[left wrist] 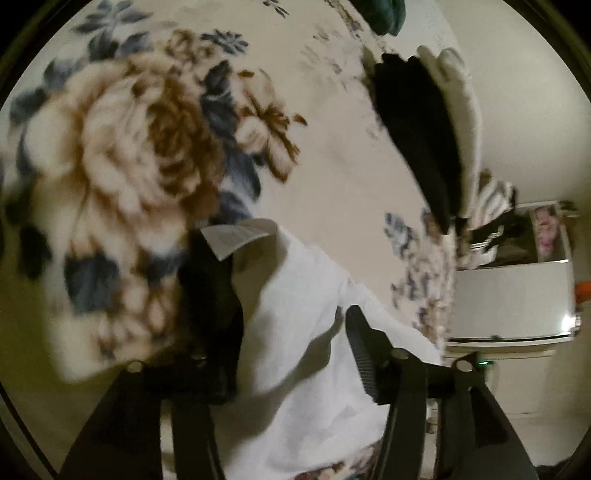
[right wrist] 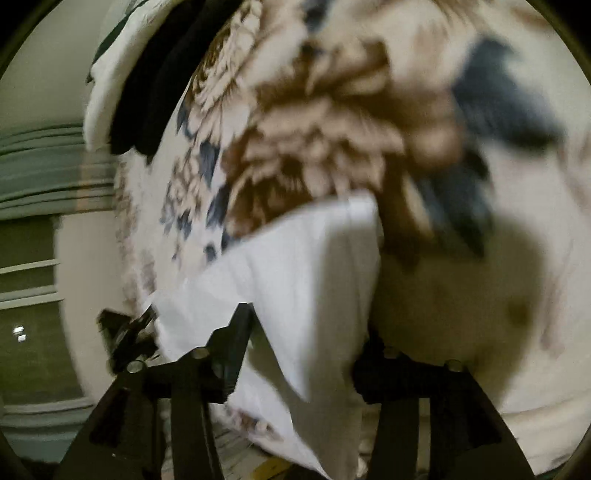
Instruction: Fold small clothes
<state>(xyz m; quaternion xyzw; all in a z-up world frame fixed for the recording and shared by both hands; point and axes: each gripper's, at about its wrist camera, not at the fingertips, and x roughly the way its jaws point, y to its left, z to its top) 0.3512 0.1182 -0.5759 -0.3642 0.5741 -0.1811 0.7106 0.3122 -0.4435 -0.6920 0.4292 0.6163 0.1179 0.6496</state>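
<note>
A small white garment [left wrist: 295, 332] hangs between the fingers of my left gripper [left wrist: 291, 314], above a cream blanket with brown and blue flowers [left wrist: 147, 147]. A grey label [left wrist: 236, 236] sticks up at the garment's top edge. The same white garment [right wrist: 295, 266] also lies between the fingers of my right gripper [right wrist: 303, 332], lifted off the blanket [right wrist: 369, 110]. Both views are motion blurred. The jaws stand wide apart in both views with cloth between them; whether they pinch it I cannot tell.
A stack of folded clothes, black [left wrist: 417, 140] and white [left wrist: 461, 110], lies at the bed's far edge; it also shows in the right wrist view [right wrist: 155, 85]. A white cabinet [left wrist: 509, 295] stands beside the bed. A dark green item [left wrist: 388, 14] lies at the top.
</note>
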